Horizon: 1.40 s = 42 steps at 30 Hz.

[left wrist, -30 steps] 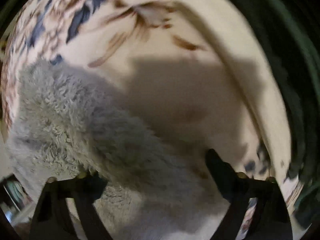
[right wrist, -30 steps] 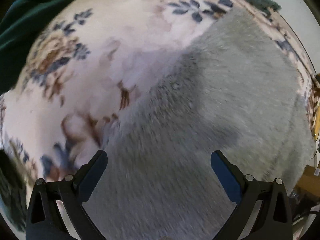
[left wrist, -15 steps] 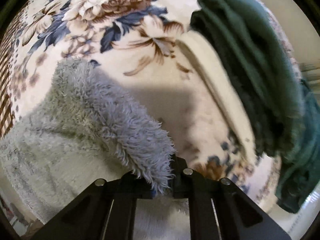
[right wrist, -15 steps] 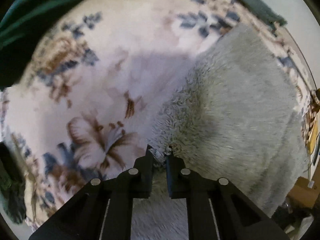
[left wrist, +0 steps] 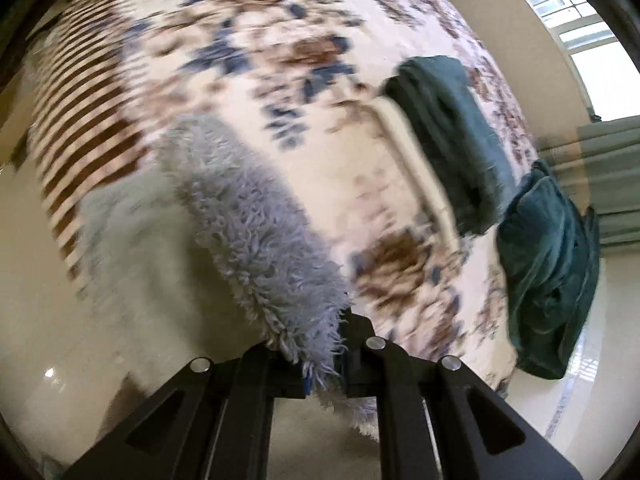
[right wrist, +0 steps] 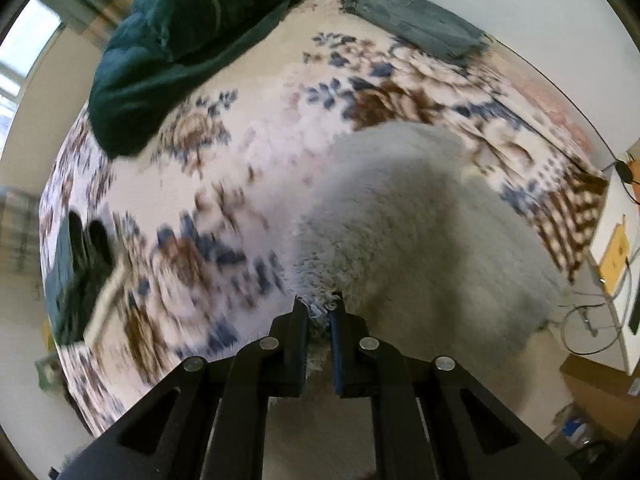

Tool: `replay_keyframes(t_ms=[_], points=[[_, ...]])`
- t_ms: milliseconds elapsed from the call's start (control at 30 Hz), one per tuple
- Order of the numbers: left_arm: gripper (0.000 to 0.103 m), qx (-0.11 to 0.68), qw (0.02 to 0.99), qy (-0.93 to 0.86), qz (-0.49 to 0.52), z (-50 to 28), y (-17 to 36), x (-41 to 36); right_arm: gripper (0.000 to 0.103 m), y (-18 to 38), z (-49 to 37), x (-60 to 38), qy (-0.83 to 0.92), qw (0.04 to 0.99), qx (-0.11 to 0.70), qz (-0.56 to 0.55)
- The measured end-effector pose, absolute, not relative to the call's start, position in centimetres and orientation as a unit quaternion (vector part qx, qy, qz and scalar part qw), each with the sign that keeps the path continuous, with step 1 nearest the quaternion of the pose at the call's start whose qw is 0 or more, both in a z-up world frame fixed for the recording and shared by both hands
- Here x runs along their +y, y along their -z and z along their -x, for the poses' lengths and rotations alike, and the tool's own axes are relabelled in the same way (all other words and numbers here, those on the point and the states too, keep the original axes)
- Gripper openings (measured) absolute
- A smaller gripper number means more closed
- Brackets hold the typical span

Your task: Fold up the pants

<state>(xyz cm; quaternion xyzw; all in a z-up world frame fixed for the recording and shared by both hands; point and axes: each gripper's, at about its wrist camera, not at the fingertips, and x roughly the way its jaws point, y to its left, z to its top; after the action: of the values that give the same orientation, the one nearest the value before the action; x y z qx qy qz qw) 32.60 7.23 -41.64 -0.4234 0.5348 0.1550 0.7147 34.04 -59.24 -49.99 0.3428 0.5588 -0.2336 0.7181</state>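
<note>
Grey fleece pants (right wrist: pixel 420 220): lay on floral bedspread (right wrist: pixel 248 148), edge lifted at six o'clock. Left gripper (left wrist: pixel 324 364) and right gripper (right wrist: pixel 319 320): jaws clamped on fleece (views blurred).

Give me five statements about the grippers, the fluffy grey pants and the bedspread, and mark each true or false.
1. The left gripper is shut on the fluffy grey pants. True.
2. The right gripper hangs open above the pants. False: it is shut on their edge.
3. The pants lie on a floral bedspread. True.
4. The dark green garment lies on top of the pants. False: it lies apart from them.
5. The bedspread is plain white. False: it has blue and brown flowers.
</note>
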Motion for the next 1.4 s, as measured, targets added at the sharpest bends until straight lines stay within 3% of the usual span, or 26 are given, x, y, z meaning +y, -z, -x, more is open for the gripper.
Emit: replay_keyframes(t_ms=[267, 467, 500, 533, 567, 600, 633, 667, 733, 800, 833, 967, 1167, 1200, 1233, 1333, 1400], points=[[0.007, 0.574, 0.676, -0.223, 0.404, -22.6, 50.7, 8.2, 0.009, 55.0, -22.3, -58.1, 0.216, 0.691, 0.616, -0.309], [0.011, 0.614, 0.651, -0.240, 0.377, -20.9, 56.0, 7.8, 0.013, 61.5, -19.3, -57.9, 0.205, 0.659, 0.667, -0.282], [0.011, 0.613, 0.654, -0.242, 0.371, -21.1, 55.6, 7.7, 0.024, 62.0, -19.2, -58.1, 0.199, 0.653, 0.673, -0.283], [0.012, 0.607, 0.664, -0.244, 0.361, -21.4, 54.8, 7.5, 0.046, 62.4, -19.0, -58.4, 0.189, 0.644, 0.683, -0.290], [0.013, 0.602, 0.674, -0.244, 0.351, -21.6, 54.0, 7.4, 0.057, 62.4, -18.8, -58.7, 0.177, 0.640, 0.683, -0.305], [0.020, 0.597, 0.691, -0.250, 0.321, -22.2, 52.6, 6.9, 0.072, 62.0, -18.5, -59.2, 0.168, 0.641, 0.679, -0.316], [0.032, 0.595, 0.700, -0.255, 0.302, -22.3, 51.8, 6.8, 0.076, 61.4, -18.3, -59.4, 0.164, 0.643, 0.677, -0.320], [0.038, 0.586, 0.717, -0.261, 0.275, -22.8, 50.3, 6.4, 0.076, 60.2, -18.1, -59.9, 0.159, 0.649, 0.673, -0.316], [0.061, 0.569, 0.740, -0.262, 0.245, -23.7, 48.2, 5.7, 0.080, 58.2, -18.4, -60.4, 0.155, 0.665, 0.668, -0.297], [0.073, 0.552, 0.763, -0.263, 0.208, -24.4, 46.3, 5.2, 0.084, 55.7, -19.9, -60.8, 0.151, 0.691, 0.653, -0.270], [0.074, 0.546, 0.772, -0.263, 0.193, -24.5, 45.7, 4.9, 0.084, 55.1, -20.9, -61.0, 0.151, 0.700, 0.650, -0.256], [0.074, 0.538, 0.802, -0.236, 0.112, -26.2, 44.5, 1.6, 0.084, 55.0, -28.5, -60.9, 0.151, 0.737, 0.635, -0.176], [0.074, 0.578, 0.801, -0.140, 0.075, -29.9, 47.7, -7.6, 0.084, 60.7, -37.8, -60.2, 0.154, 0.726, 0.667, -0.069], [0.074, 0.584, 0.800, -0.123, 0.063, -30.3, 48.2, -9.5, 0.078, 61.7, -37.9, -60.3, 0.159, 0.718, 0.675, -0.053], [0.074, 0.589, 0.800, -0.105, 0.054, -30.6, 48.7, -11.4, 0.058, 62.0, -37.7, -60.5, 0.168, 0.717, 0.675, -0.046], [0.074, 0.602, 0.795, -0.063, 0.038, -30.9, 49.2, -15.5, 0.017, 60.6, -35.3, -63.5, 0.215, 0.726, 0.649, -0.066], [0.074, 0.608, 0.792, -0.032, 0.031, -30.7, 49.5, -18.0, 0.014, 58.4, -31.5, -67.0, 0.258, 0.734, 0.617, -0.121]])
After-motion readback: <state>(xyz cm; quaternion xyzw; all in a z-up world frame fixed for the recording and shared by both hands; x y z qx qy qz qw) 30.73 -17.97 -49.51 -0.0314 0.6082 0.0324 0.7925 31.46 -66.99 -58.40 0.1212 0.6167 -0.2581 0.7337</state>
